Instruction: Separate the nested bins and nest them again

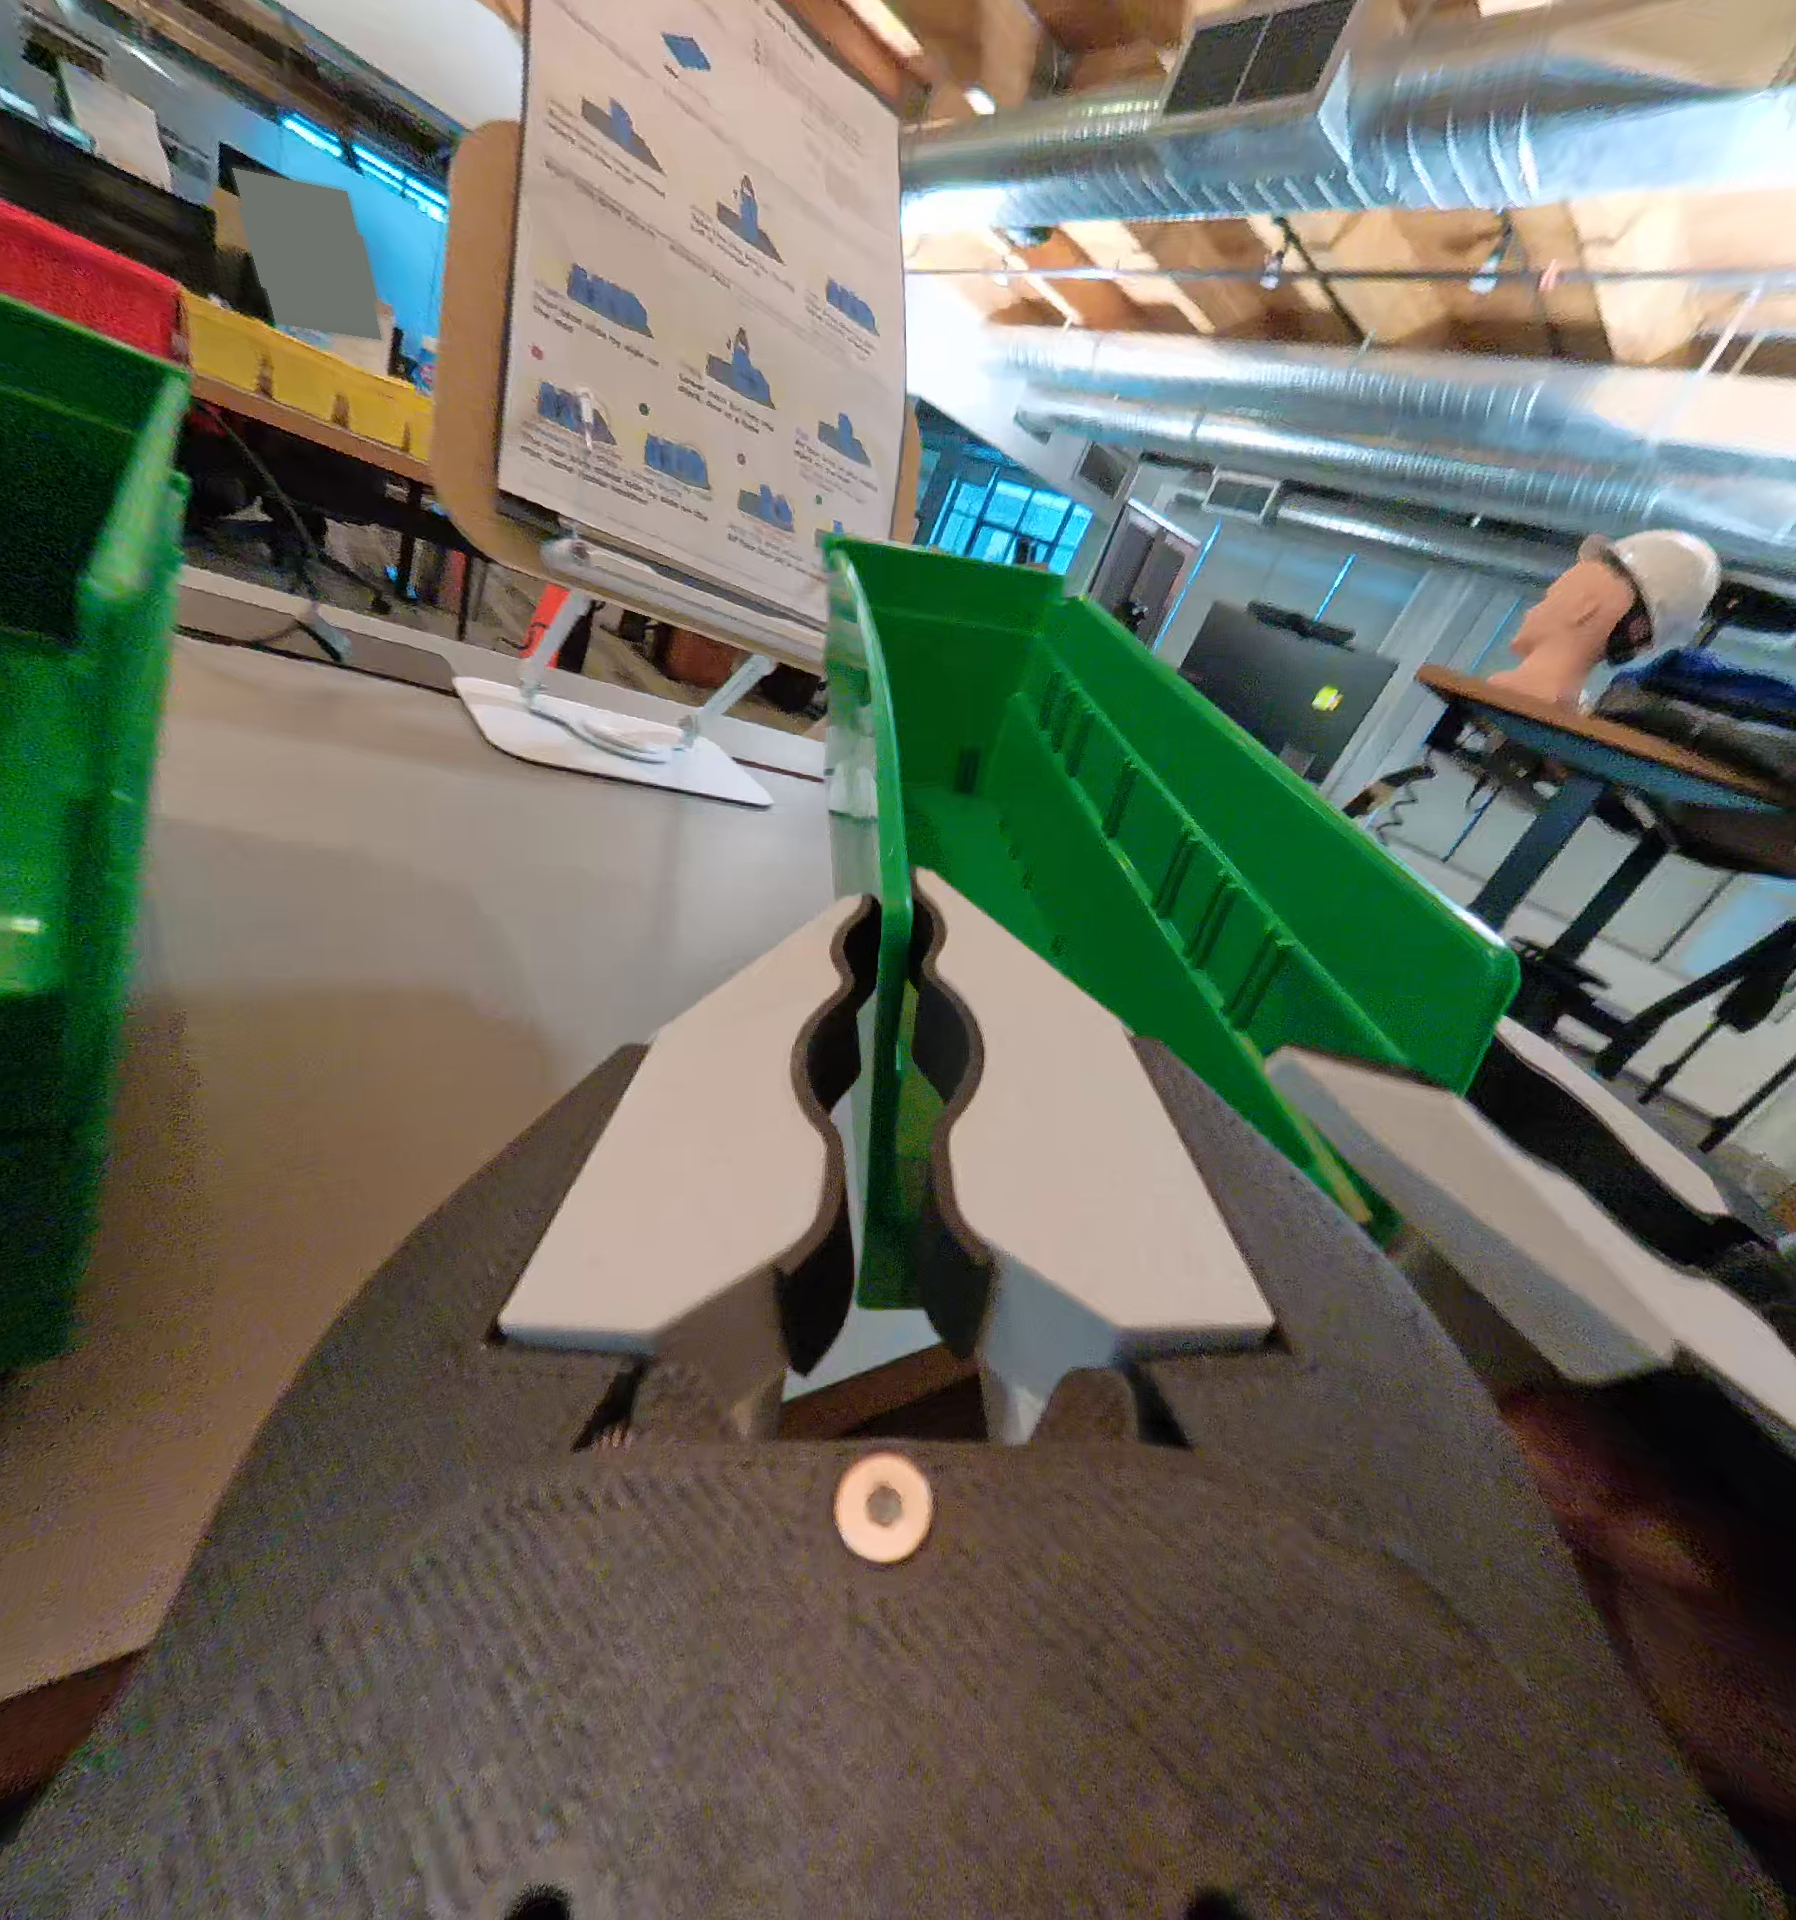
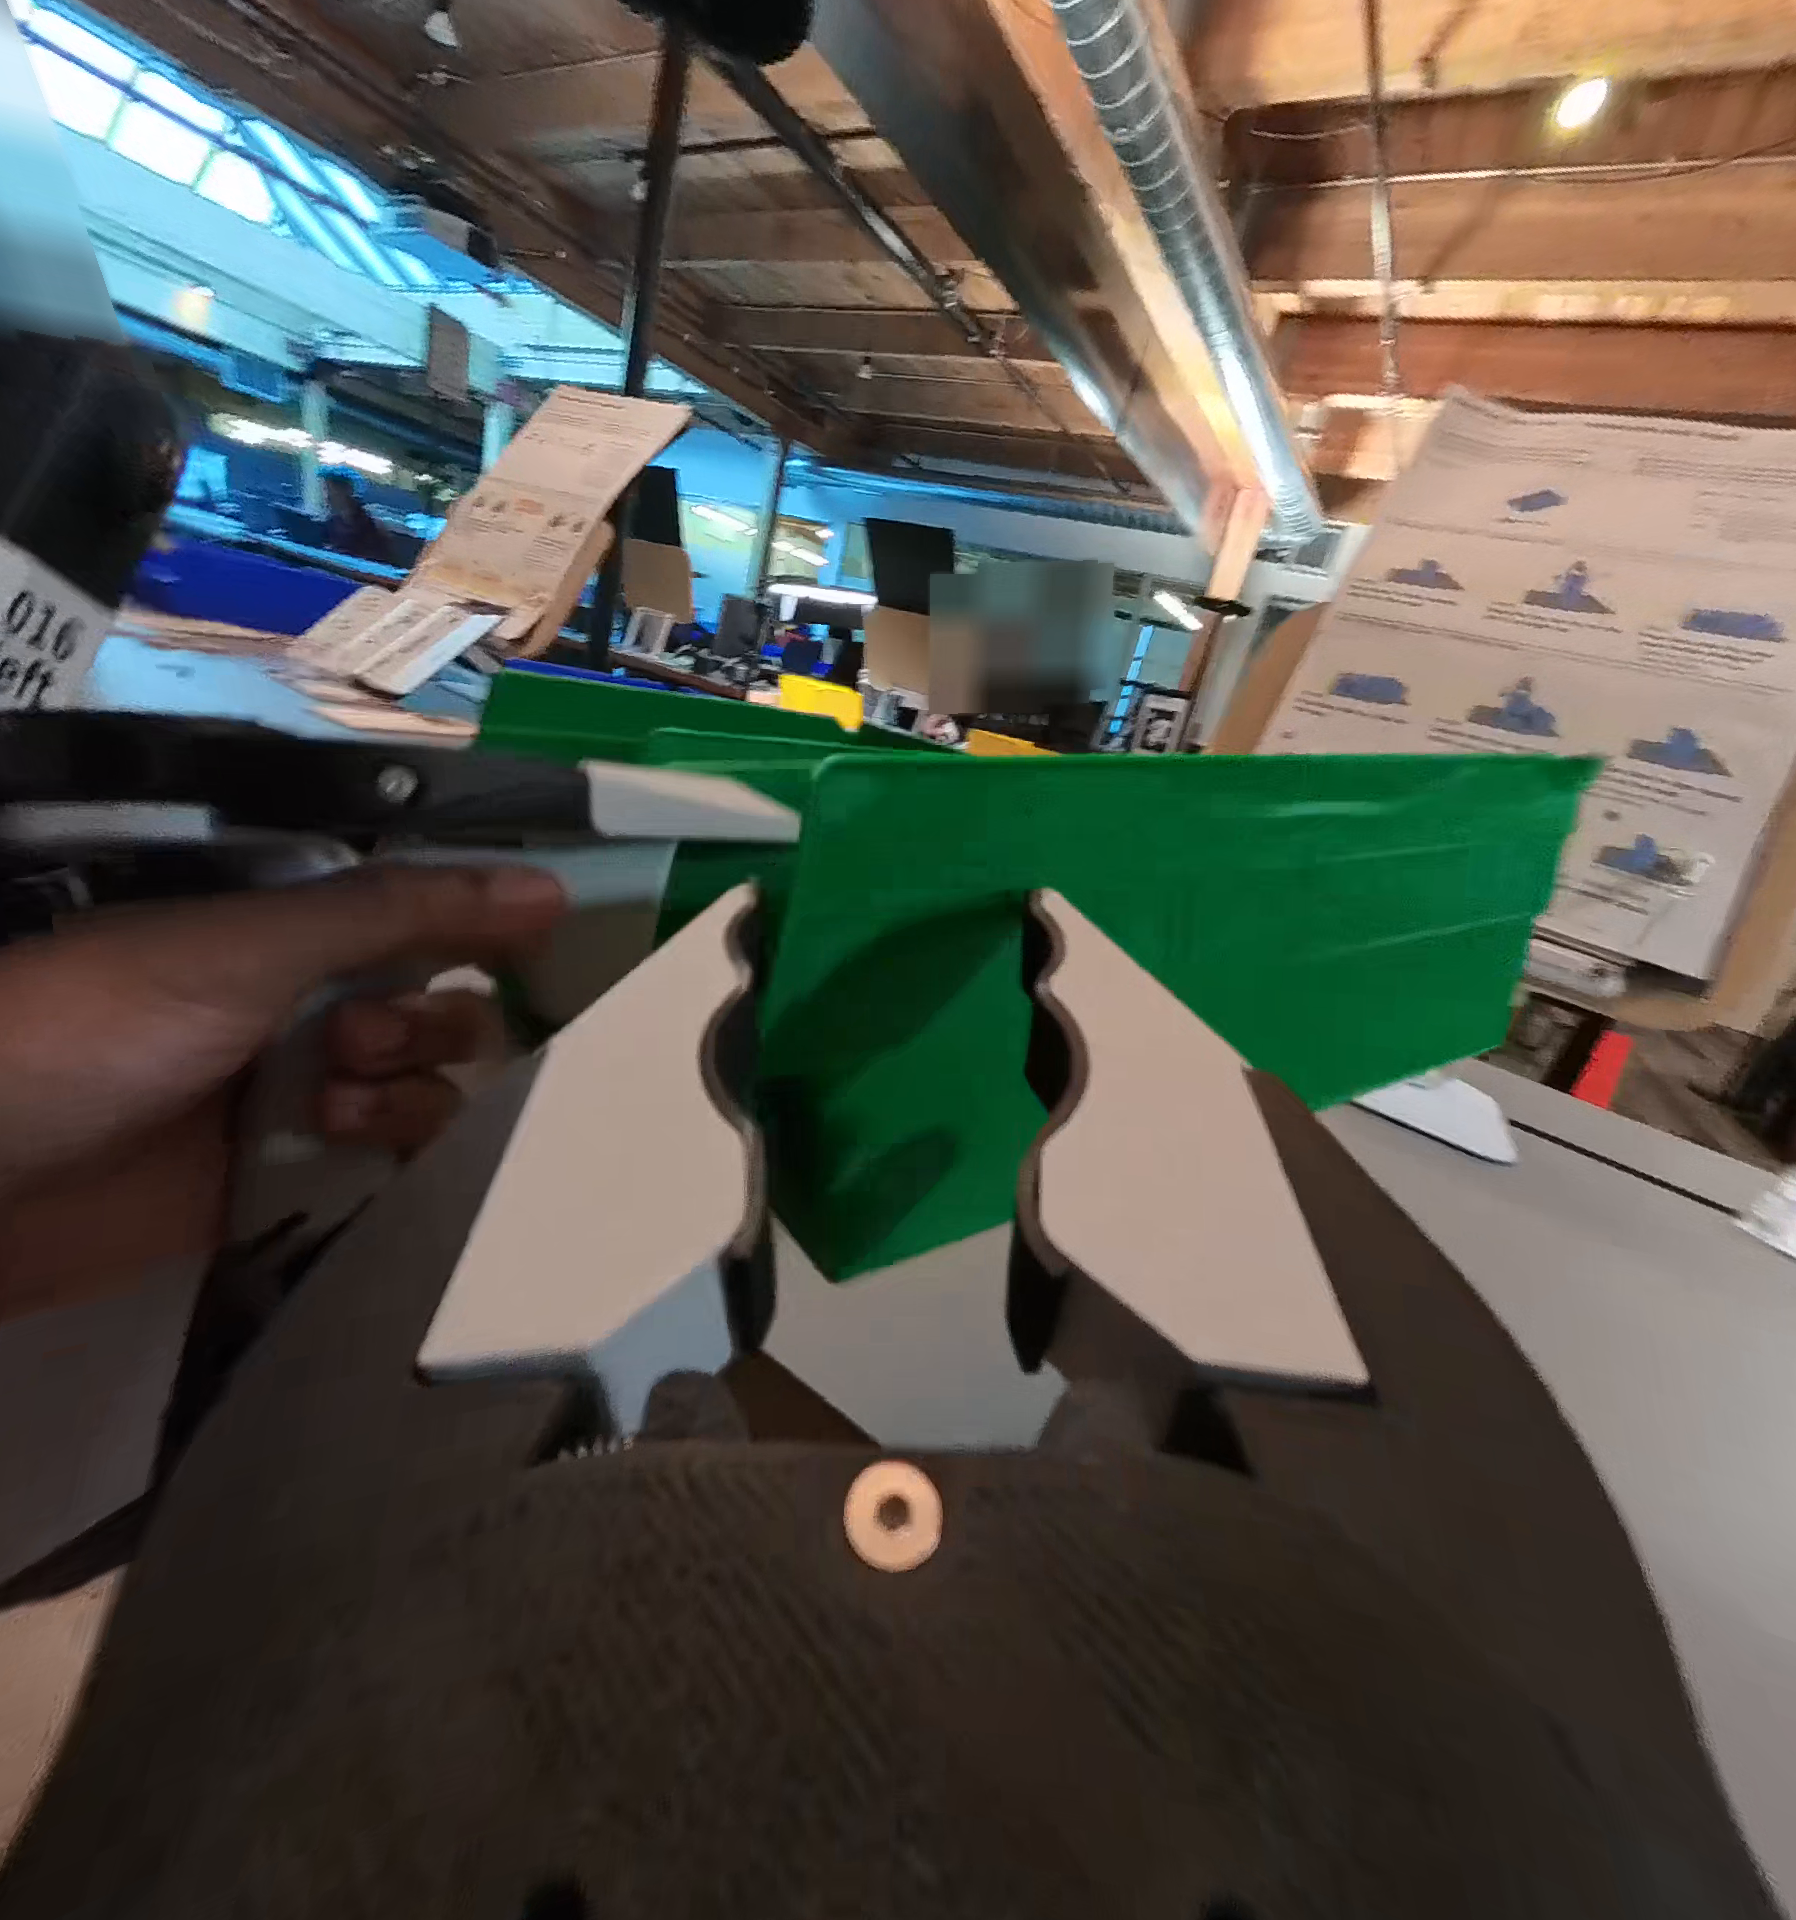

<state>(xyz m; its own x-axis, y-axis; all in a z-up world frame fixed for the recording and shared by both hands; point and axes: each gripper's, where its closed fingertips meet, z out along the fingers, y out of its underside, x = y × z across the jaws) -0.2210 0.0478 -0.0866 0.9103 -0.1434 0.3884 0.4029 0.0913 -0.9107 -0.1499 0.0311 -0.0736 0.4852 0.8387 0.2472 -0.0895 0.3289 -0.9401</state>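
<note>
A green bin [image 1: 1185,831] is held tilted in the air above the grey table [image 1: 406,883]. My left gripper [image 1: 894,914] is shut on its thin near side wall. In the right wrist view the same bin [image 2: 1237,883] shows from outside. My right gripper [image 2: 894,914] holds its near corner, which fills the fairly wide gap between the jaws. The left gripper [image 2: 686,821] and the hand holding it show at the left of that view. The right gripper's fingers [image 1: 1445,1174] show at the bin's lower right corner. More green bins [image 1: 21,727] stand at the left, also seen behind [image 2: 603,707].
An instruction board [image 1: 707,312] on a white stand [image 1: 613,748] stands at the back of the table, also at the right [image 2: 1600,675]. Red [image 1: 42,260] and yellow bins [image 1: 291,364] sit on a far table. A dummy head with a hard hat [image 1: 1642,613] is on another table.
</note>
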